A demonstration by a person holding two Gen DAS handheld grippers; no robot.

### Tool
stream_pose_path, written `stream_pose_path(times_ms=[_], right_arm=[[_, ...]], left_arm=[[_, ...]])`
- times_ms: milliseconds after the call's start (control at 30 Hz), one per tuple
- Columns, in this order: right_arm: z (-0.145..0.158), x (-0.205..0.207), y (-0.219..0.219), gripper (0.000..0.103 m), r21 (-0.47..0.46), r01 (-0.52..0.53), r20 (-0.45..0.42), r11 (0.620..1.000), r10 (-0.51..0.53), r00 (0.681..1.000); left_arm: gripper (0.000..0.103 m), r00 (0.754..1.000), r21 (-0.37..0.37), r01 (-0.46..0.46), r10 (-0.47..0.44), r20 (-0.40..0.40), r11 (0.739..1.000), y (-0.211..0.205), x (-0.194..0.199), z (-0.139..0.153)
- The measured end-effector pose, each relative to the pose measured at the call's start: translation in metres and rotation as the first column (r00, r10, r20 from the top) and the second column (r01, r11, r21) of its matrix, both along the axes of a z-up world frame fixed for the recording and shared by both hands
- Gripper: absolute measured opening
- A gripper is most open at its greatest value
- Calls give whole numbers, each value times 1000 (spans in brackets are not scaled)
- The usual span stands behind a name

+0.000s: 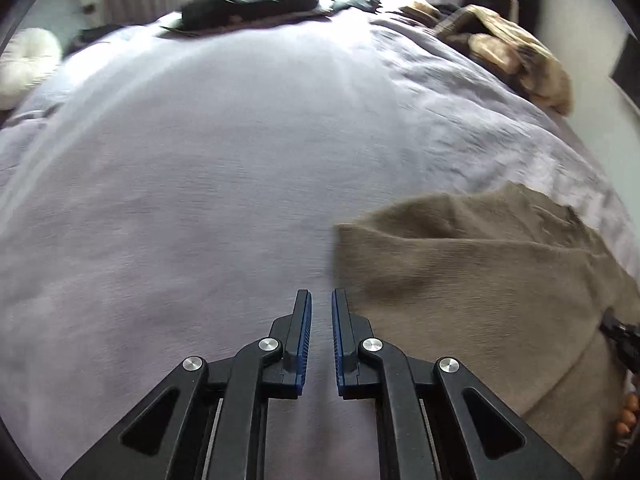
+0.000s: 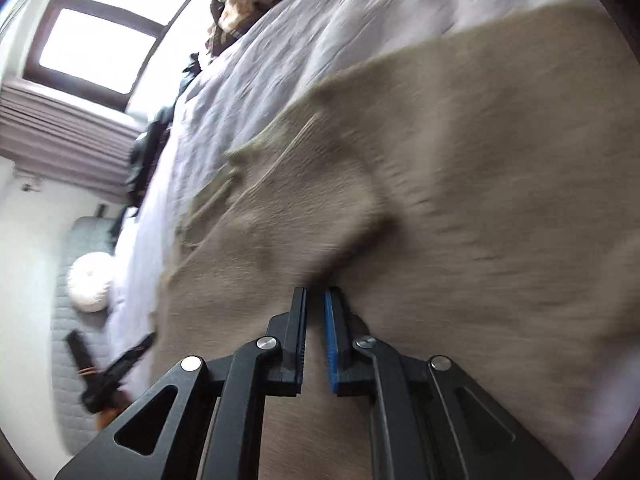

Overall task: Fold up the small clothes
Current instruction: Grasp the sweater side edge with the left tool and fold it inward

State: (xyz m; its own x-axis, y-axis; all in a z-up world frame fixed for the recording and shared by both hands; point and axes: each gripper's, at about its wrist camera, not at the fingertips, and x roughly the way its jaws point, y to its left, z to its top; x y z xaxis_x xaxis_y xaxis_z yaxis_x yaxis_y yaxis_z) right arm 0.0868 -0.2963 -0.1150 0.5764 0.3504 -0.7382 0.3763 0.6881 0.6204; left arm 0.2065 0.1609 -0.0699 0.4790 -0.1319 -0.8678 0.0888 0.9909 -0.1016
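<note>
A taupe knit garment [image 1: 472, 280] lies on the lavender bedspread [image 1: 200, 184], at the right in the left wrist view. My left gripper [image 1: 321, 296] hovers over the bedspread just left of the garment's edge, jaws slightly apart and empty. In the right wrist view the garment [image 2: 460, 184] fills most of the frame, rumpled and blurred. My right gripper [image 2: 316, 294] is right over the garment, jaws a narrow gap apart, with a fold of cloth at the tips; nothing is clearly pinched. The left gripper [image 2: 116, 368] shows blurred at the lower left of that view.
Dark clothes [image 1: 252, 0] lie at the bed's far edge. A tan and cream pile [image 1: 508, 48] lies at the far right. A white round cushion [image 1: 24, 64] sits on a grey quilted seat [image 2: 76, 320]. A window [image 2: 108, 32] and curtain [image 2: 60, 144] are behind.
</note>
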Motion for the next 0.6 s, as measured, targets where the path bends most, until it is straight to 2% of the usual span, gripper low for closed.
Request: stream_pose_path(times_ms=[133,200,367,433,533,600], right_arm=[[7,-10,-4,16,13,2,2,1000,-2,1000],[15,-7,4,20,-20,-26,21,999,26,999],[34,10,28,20,-135,-88,61,987,97,993],[34,17,31,20,-175,-92,50,980,102,993],[17,25,25,19,-228,-82,-33,970,77,996],[4,20,15,17,-192,-75,-40,978,69,997]], left_arm=[[12,999,-81,-36,35,-6,996,17,-25,11],[12,1000,-108,2,-2,0,994,12,-35,15],[12,993,-106,119,-116,37,987,-25,-57,24],[12,990,-76,142,-139,33,987,-39,-58,17],[12,991,43,136,-137,5,990,-52,-59,-5],[12,989,100,142,-145,32,985,-52,-65,-12]])
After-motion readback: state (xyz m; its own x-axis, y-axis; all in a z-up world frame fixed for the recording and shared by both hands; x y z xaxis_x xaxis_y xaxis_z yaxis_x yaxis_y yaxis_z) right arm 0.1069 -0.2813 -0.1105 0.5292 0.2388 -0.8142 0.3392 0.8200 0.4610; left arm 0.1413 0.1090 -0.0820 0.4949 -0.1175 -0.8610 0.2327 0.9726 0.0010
